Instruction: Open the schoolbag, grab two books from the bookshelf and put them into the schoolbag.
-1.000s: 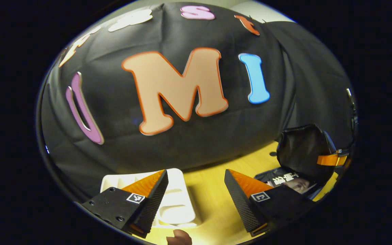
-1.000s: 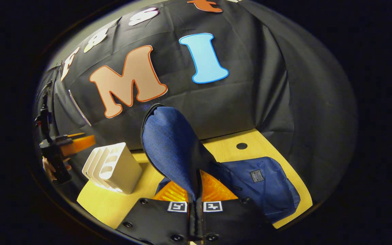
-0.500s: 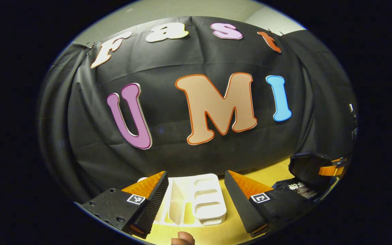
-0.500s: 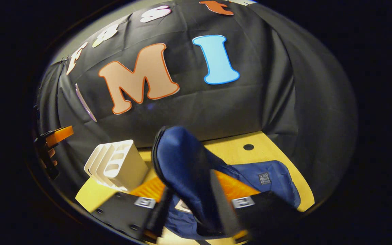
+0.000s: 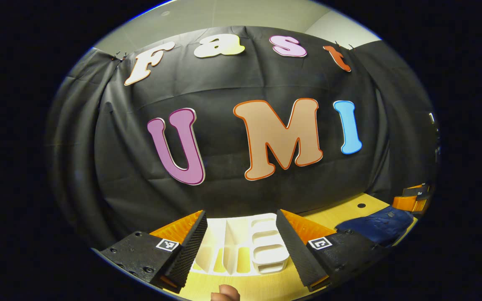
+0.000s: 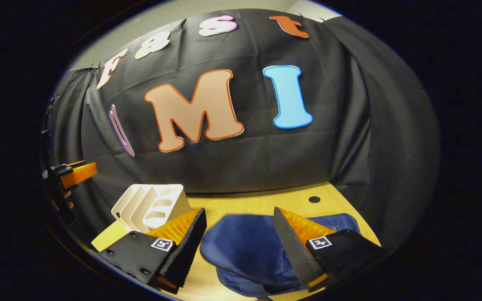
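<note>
Both sets of fingers open, empty. Schoolbag (image 6: 245, 246) lies on the surface, lower centre, between the right gripper (image 6: 237, 246) fingers. Bookshelf (image 5: 241, 246) between the left gripper (image 5: 241, 246) fingers looks empty. Judged wrap-up; next retreat.

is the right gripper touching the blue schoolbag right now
Apart. In the right gripper view the right gripper is open, and the schoolbag lies on the table between and beyond its fingers, clear of both.
</note>
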A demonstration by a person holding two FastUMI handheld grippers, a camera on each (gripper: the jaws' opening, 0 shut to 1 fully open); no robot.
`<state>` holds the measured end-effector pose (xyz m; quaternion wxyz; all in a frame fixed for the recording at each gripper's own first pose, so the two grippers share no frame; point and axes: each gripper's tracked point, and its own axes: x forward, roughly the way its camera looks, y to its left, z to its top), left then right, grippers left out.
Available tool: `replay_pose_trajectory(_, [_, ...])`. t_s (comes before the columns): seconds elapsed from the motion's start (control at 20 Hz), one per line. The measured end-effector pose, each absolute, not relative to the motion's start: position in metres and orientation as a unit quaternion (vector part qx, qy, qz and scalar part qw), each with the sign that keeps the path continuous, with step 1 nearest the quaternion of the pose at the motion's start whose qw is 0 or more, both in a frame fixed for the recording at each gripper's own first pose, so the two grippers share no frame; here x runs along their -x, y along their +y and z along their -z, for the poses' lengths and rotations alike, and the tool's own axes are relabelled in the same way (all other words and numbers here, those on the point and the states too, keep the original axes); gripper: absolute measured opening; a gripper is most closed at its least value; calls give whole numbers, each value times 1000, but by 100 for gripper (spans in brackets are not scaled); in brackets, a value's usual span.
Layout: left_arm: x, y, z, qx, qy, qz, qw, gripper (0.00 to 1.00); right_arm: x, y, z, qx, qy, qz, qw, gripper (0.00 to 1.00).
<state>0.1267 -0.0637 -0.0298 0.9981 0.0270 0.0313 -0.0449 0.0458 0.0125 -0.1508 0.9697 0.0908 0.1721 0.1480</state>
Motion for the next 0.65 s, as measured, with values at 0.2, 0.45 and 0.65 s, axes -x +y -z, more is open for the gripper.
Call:
replay_pose_trajectory(0.2, [-112, -55, 33, -19, 33, 39, 999, 95, -30, 21, 131, -94, 157, -146, 972, 100])
replay_pose_trajectory(0.45, [-99, -47, 37, -20, 35, 36, 999, 100, -15, 28, 111, -83, 141, -140, 977, 100])
replay_pose_trajectory(0.65, [-89, -47, 34, -18, 28, 34, 999, 95, -7, 34, 95, -85, 131, -140, 978, 100])
